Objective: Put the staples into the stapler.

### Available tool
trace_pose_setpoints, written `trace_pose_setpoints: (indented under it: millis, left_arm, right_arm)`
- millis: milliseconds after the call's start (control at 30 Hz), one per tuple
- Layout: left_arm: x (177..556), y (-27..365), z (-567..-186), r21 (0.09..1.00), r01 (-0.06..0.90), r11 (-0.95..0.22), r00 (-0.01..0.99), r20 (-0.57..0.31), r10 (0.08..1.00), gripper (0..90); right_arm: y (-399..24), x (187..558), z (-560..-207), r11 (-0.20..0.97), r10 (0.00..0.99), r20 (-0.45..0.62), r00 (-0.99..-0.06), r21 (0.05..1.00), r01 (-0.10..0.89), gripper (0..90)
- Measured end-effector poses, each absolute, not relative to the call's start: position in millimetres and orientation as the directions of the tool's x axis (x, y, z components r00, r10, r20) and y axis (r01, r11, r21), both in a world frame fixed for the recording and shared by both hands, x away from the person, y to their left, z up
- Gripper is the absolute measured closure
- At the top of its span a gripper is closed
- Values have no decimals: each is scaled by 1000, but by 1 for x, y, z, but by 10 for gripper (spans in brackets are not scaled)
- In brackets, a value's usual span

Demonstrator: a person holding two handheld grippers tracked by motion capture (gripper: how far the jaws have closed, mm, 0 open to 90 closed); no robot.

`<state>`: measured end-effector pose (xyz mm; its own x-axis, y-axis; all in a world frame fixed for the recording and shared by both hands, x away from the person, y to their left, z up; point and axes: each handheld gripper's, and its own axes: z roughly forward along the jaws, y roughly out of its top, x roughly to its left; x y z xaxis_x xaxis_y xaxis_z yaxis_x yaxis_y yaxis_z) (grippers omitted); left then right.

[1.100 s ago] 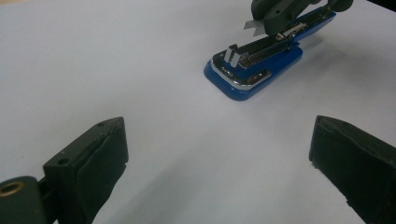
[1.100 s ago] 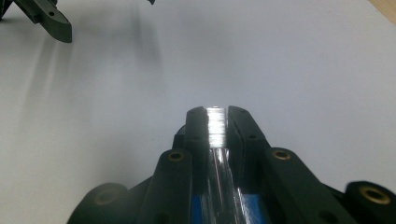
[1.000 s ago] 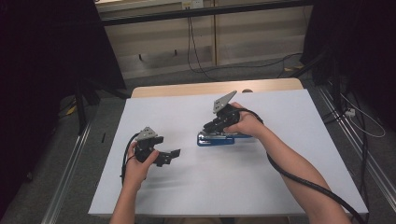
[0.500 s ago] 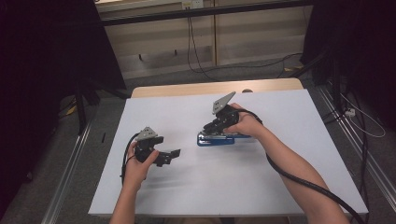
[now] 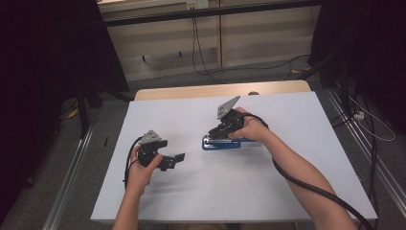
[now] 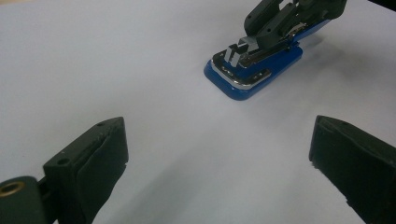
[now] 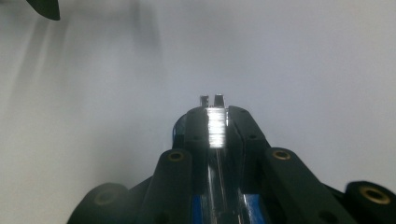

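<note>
While the right gripper (image 5: 216, 132) stands clamped on the metal top of the blue stapler (image 5: 221, 143), the left gripper (image 5: 178, 158) hangs wide open and empty, well apart. Stapler lies ahead of its jaws, long axis angled away; right hand nearer.

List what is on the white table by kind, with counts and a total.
Blue stapler: 1, clamped in the right gripper
Grippers: 2, the left gripper open and apart from the stapler
White table: 1
Total: 4
</note>
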<state>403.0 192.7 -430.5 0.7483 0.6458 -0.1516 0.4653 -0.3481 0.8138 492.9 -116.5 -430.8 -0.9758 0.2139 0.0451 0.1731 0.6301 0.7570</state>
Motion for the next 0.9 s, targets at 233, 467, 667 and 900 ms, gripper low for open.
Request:
trace_pose_setpoints:
  millis: [233,467,667,900]
  left_arm:
    - [403,193,-431,815,466,-346,746,-152,648,47]
    - [403,193,-431,813,468,-345,746,-155,648,46]
    - [403,193,-431,814,466,-346,747,-153,647,47]
    - [404,193,-431,814,468,-344,745,-154,649,47]
  right_arm:
    - [-116,493,-432,635,209,45,-977,754,171,793]
    - [-115,495,-433,632,195,41,-980,759,157,793]
    - [-114,497,-432,640,181,39,-983,754,147,793]
    - [-112,498,-434,644,171,38,-985,752,141,792]
